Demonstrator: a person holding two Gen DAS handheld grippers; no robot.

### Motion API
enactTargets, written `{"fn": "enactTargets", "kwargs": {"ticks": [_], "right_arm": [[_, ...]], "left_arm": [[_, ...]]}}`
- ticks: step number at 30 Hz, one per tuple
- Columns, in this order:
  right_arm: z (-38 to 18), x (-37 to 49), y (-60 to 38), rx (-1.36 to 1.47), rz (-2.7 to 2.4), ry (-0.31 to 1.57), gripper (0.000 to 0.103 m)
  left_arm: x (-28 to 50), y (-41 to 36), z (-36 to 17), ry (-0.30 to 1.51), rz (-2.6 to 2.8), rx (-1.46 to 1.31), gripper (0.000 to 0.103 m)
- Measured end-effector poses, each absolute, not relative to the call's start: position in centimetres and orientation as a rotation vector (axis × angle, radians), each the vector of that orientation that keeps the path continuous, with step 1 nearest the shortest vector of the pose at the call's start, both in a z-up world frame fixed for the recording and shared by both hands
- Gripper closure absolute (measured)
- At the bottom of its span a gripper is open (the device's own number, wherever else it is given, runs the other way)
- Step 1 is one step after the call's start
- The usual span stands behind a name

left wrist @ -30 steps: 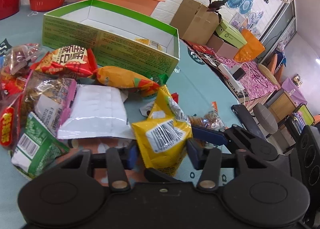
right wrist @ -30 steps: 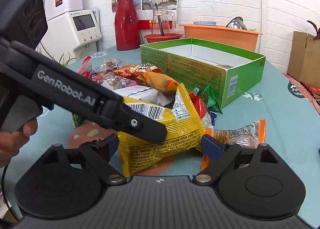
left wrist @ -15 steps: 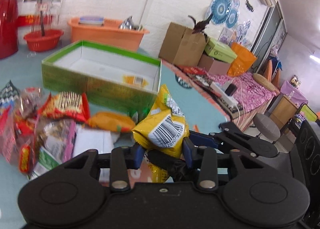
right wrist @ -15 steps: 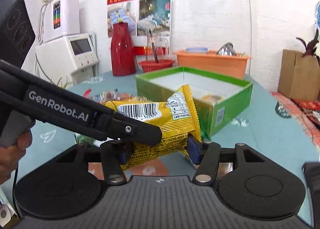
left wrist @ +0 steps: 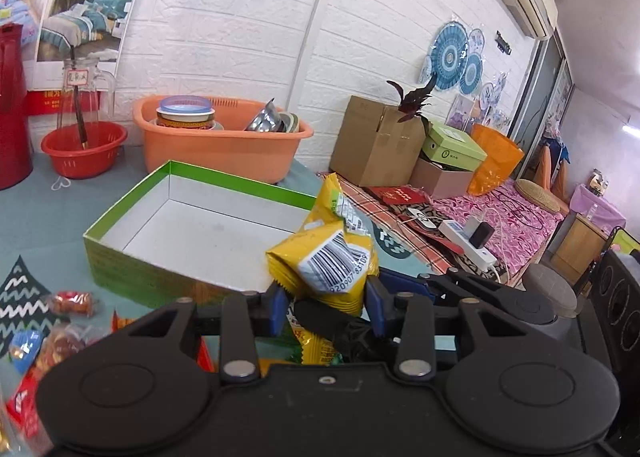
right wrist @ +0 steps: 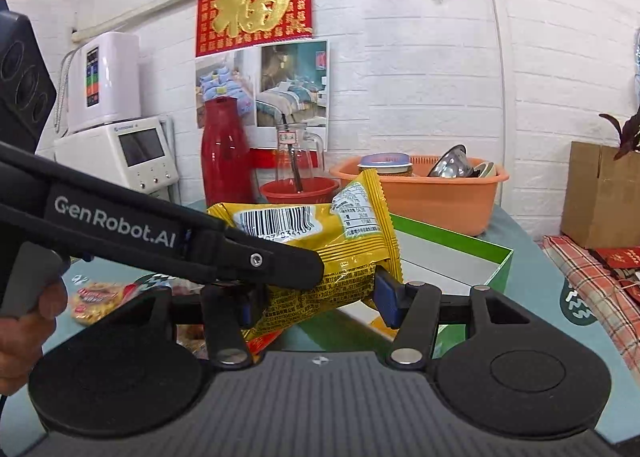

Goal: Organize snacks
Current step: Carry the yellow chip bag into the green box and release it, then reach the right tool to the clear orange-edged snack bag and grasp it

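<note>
A yellow snack packet with a barcode is held in the air by both grippers at once. My left gripper is shut on one end of it; my right gripper is shut on the other end of the yellow packet. The packet hangs just in front of the open green box, whose white inside looks nearly empty. The box also shows in the right wrist view. The left gripper's arm crosses the right wrist view.
Several loose snack packets lie on the teal table at lower left. An orange basin, a red basket and a red flask stand behind the box. Cardboard boxes sit to the right.
Both grippers closed on the yellow packet and lifted it off the pile, up and toward the green box. The snack pile has dropped low in both views.
</note>
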State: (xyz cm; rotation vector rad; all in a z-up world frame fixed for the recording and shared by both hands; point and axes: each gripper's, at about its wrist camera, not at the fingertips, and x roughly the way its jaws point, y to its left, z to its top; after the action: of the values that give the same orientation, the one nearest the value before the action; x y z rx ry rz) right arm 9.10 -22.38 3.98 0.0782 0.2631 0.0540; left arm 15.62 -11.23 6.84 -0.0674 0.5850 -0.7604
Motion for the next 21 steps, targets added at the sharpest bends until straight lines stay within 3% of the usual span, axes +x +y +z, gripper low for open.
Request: {"fn": "enactTargets", "kwargs": {"ticks": [11,13,14,15,21], "right_arm": [[1.5,14.7,-24.5,0.131,0.011,0.336,0.010],[1.0,15.1,-24.5,0.121,0.003,0.332,0.000],[0.9,15.2,-24.4,0.106,0.000,0.329,0.000],[0.8,15.1,-24.2,0.084,-0.007,0.322,0.000],[1.4,14.3,-24.1,0.037,-0.017,0.335,0.000]], "left_arm": [[23.0,-12.6,4.1,0.680,-0.775,-0.086,0.048],[23.6,-12.7,3.6,0.683,-0.767,-0.094,0.034],[23.7,-12.6,3.5,0.685,-0.756,-0.105,0.004],[23.7,-12.5,3.3,0.685,-0.738,-0.116,0.000],[23.1,-10.9,3.7,0.674,-0.680,-0.160,0.000]]}}
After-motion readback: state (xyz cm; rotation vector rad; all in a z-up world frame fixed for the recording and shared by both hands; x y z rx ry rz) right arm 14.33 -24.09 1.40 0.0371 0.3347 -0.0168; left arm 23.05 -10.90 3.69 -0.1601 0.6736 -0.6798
